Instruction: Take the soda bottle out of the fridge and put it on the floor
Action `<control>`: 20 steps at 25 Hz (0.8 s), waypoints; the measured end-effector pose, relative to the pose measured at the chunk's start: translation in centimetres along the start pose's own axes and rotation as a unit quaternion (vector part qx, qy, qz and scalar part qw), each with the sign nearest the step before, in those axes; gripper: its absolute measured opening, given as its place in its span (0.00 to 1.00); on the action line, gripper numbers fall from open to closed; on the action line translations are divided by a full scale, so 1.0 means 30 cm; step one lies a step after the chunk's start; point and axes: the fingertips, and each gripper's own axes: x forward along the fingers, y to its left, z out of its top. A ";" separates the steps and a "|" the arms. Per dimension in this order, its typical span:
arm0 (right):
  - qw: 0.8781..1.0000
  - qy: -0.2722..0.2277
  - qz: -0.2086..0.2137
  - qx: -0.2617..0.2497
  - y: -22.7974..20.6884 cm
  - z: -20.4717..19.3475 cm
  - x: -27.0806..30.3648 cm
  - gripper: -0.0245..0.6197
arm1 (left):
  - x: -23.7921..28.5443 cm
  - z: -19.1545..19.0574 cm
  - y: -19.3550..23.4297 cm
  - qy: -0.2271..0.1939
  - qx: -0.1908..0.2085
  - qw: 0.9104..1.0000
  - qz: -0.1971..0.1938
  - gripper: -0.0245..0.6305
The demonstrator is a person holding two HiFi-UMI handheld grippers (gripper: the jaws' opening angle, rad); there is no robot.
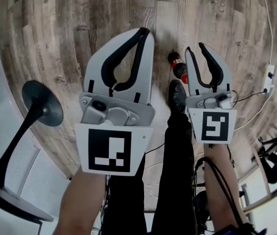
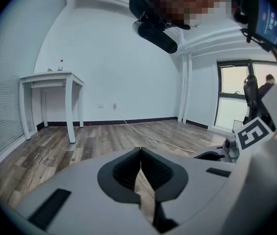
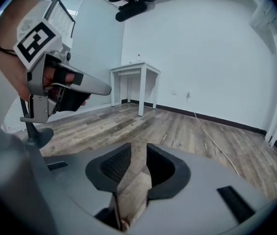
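Observation:
In the head view a dark soda bottle [image 1: 179, 67] with a red label stands upright on the wood floor, just beyond the person's black shoe [image 1: 177, 96]. Both grippers are held well above the floor, one on each side of the bottle. My left gripper [image 1: 145, 31] has its fingertips touching and nothing between them; its own view shows the pads meeting [image 2: 139, 152] over bare floor. My right gripper [image 1: 194, 47] stands open with a narrow empty gap [image 3: 138, 153], its left jaw overlapping the bottle's edge in the head view. The fridge is not in view.
A black stand with a round base [image 1: 42, 105] is at the left. A white power strip [image 1: 268, 77] and a cable lie on the floor at the right. A white table [image 2: 50, 80] stands by the far wall, with a cord [image 2: 148, 137] running across the floor.

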 end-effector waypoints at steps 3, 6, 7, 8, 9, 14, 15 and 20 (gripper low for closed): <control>1.000 -0.026 -0.010 -0.004 -0.055 0.159 -0.027 0.21 | -0.002 0.131 0.000 -0.018 0.005 1.000 0.004 0.06; 0.998 -0.064 -0.020 -0.012 -0.106 0.344 -0.053 0.19 | -0.008 0.281 0.008 -0.040 0.014 0.999 0.012 0.06; 0.997 -0.077 -0.025 -0.014 -0.122 0.408 -0.064 0.17 | -0.013 0.331 0.011 -0.047 0.016 0.999 0.015 0.06; 0.995 -0.089 -0.029 -0.016 -0.137 0.472 -0.081 0.16 | -0.020 0.380 0.012 -0.053 0.019 0.998 0.018 0.06; 0.994 -0.099 -0.032 -0.018 -0.150 0.536 -0.102 0.15 | -0.030 0.429 0.012 -0.057 0.022 0.998 0.020 0.06; 0.987 -0.144 -0.045 -0.047 -0.208 0.871 -0.215 0.10 | -0.094 0.698 0.006 -0.083 0.026 0.996 0.028 0.06; 0.986 -0.151 -0.047 -0.050 -0.220 0.934 -0.242 0.09 | -0.113 0.750 -0.003 -0.087 0.028 0.995 0.028 0.06; 0.975 -0.204 -0.069 -0.049 -0.303 1.269 -0.382 0.06 | -0.211 1.075 -0.029 -0.126 0.048 0.990 0.030 0.06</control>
